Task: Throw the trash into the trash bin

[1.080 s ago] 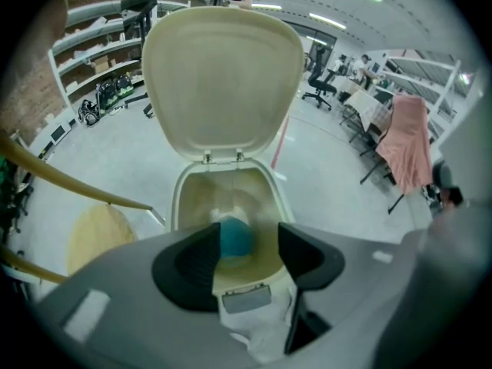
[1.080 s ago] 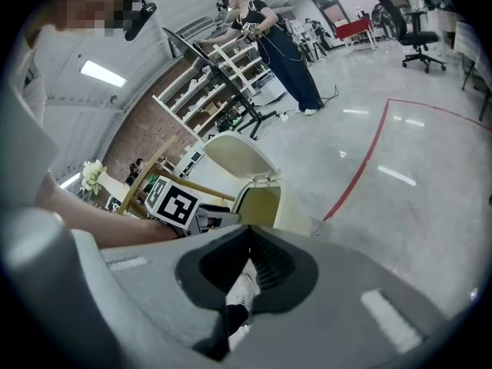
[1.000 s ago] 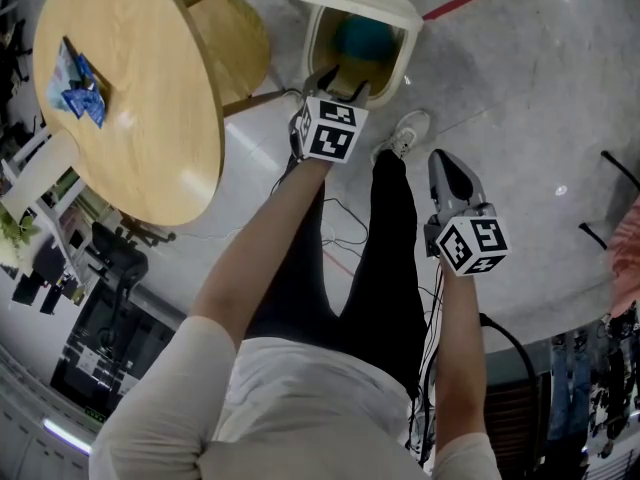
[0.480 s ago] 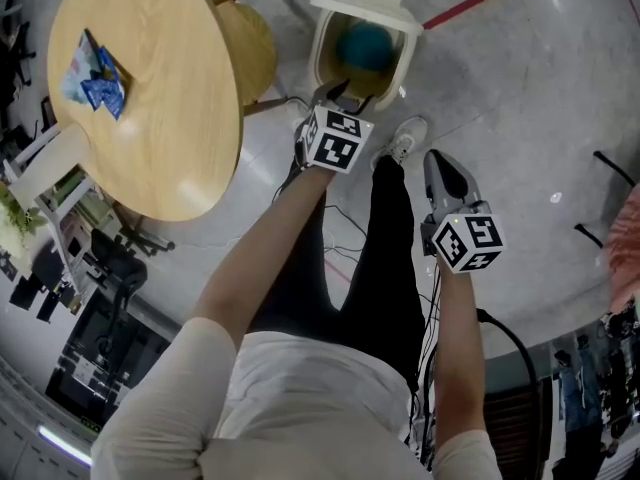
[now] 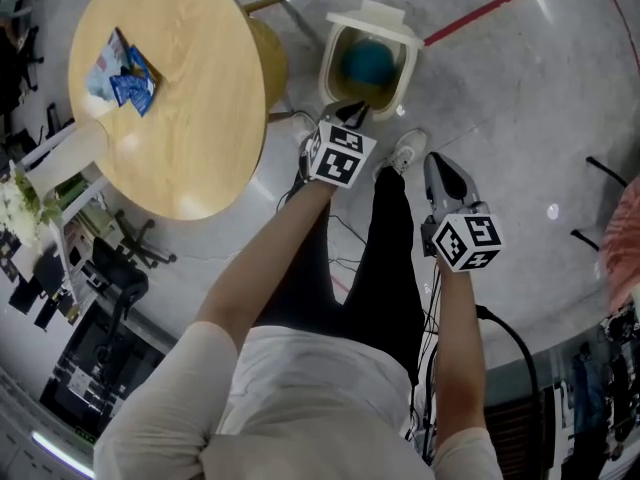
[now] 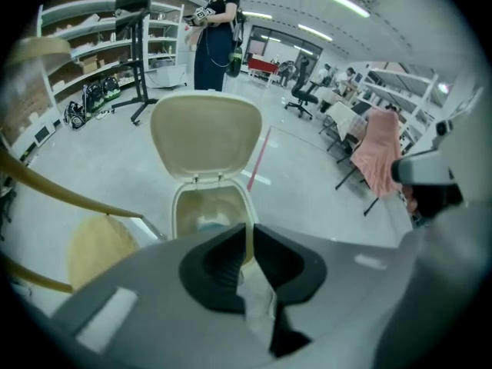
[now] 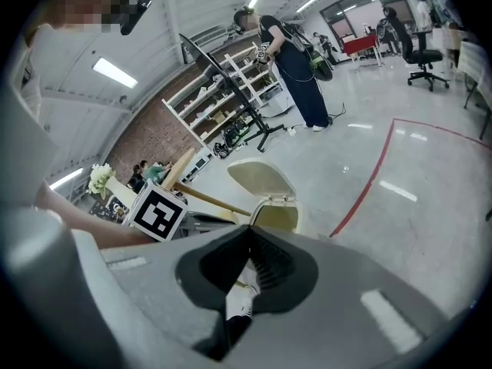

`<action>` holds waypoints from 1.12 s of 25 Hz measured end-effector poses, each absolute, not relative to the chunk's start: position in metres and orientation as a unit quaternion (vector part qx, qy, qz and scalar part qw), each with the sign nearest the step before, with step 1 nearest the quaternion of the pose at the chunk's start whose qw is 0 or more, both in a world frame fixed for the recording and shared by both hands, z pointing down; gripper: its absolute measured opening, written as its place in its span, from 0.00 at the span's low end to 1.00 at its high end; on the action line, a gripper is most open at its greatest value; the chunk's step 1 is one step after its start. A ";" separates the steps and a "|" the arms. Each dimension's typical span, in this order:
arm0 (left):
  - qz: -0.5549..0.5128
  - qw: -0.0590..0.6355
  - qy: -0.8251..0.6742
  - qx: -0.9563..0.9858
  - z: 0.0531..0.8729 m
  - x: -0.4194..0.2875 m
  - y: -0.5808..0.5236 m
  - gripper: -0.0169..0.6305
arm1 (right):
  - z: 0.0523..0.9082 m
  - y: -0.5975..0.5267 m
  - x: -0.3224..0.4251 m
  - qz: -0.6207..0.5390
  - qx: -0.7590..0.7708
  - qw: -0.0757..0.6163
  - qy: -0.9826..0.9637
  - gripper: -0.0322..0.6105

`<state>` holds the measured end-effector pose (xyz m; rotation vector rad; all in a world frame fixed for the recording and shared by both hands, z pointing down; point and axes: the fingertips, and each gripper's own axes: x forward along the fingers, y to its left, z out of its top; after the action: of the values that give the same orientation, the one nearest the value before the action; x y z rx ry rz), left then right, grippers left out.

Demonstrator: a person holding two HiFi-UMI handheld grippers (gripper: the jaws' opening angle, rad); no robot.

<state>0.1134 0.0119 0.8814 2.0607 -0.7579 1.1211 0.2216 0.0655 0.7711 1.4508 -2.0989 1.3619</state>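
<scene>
With teal trash (image 5: 367, 63) already in the trash bin (image 5: 329, 60), this drop looks done.
Left gripper (image 5: 352, 111) jaws just closed empty, right gripper (image 5: 440, 163) jaws together, empty; next, reach for blue wrappers (image 5: 125, 73) on the table (image 5: 190, 138), upper left.

To my left the round wooden counter (image 5: 190, 118) carries blue packets (image 5: 125, 70) near its edge, while the open trash bin (image 5: 330, 68) stands on the grey floor (image 5: 520, 118).
</scene>
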 end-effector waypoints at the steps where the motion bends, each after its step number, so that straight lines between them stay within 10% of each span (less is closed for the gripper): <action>1: 0.429 0.332 -0.288 0.789 0.878 0.112 0.013 0.08 | 0.768 0.065 0.220 0.466 0.498 0.124 -0.721 0.05; 28: 0.381 0.351 -0.236 0.822 0.729 0.102 0.039 0.03 | 0.653 0.071 0.190 0.413 0.477 0.152 -0.761 0.05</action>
<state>0.1017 0.0388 0.7289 2.1279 -0.6101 0.9867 0.1898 0.0710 0.6526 1.3702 -2.1833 1.1854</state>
